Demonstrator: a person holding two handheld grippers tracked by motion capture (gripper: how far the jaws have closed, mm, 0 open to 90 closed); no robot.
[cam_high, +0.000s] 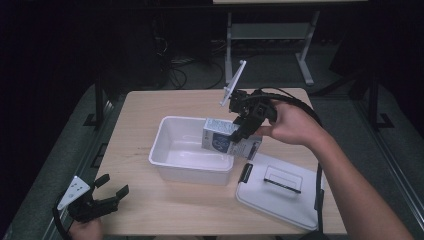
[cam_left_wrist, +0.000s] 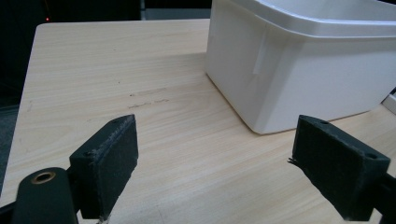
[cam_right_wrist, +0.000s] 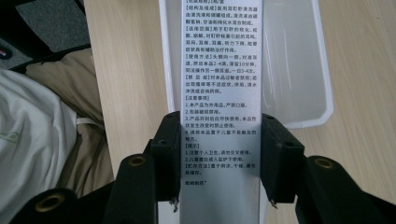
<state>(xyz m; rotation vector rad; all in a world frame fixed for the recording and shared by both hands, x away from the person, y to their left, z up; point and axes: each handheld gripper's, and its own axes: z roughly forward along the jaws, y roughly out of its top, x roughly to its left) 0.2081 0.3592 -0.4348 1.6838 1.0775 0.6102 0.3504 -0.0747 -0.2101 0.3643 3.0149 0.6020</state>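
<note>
Right gripper (cam_high: 246, 131) clamps a carton (cam_high: 225, 137) by its narrow sides, holding it over the right end of the white tub (cam_high: 167, 131), probably to drop it in. Carton: pale grey-blue, one face dense with printed text. Left gripper (cam_high: 111, 192) rests open, empty, near the table's (cam_high: 140, 105) front-left corner. Lid (cam_high: 280, 192) lies beside the tub.

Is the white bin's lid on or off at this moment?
Off. The lid lies flat on the table beside the open white bin.
</note>
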